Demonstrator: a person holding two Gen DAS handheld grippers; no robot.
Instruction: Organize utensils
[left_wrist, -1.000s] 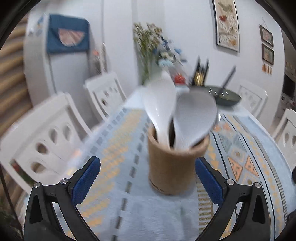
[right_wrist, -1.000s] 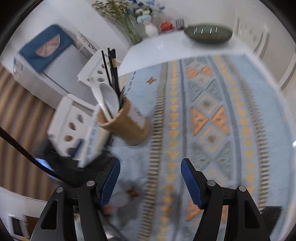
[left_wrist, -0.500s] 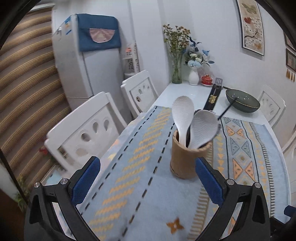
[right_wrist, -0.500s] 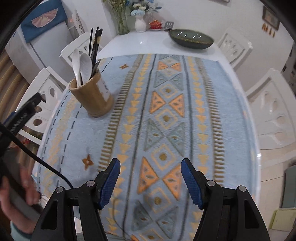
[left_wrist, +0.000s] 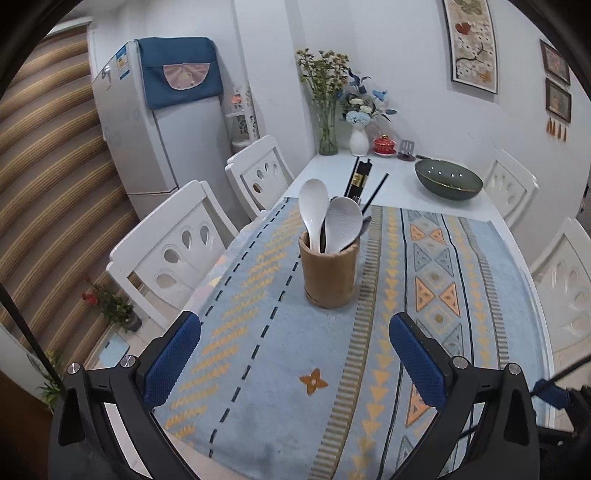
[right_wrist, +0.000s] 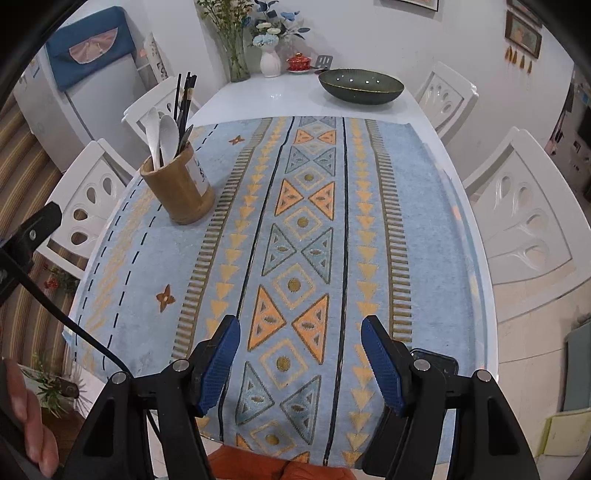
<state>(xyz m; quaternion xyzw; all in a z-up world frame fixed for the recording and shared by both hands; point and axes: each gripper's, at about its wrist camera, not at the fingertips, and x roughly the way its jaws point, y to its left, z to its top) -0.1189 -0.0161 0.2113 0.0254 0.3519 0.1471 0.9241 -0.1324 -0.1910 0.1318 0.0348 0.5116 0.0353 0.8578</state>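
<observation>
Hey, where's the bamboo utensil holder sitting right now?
The bamboo utensil holder stands upright on the patterned table runner toward the table's left edge in the right wrist view, beside the white chairs, holding white spoons and black chopsticks.

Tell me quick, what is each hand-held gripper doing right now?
Left hand-held gripper: open, holding nothing.
Right hand-held gripper: open, holding nothing.

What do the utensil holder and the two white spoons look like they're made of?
Utensil holder: likely bamboo or wood, matte tan with faint grain. White spoons: smooth and glossy with soft highlights, so probably ceramic, though melamine plastic would look alike.
</observation>
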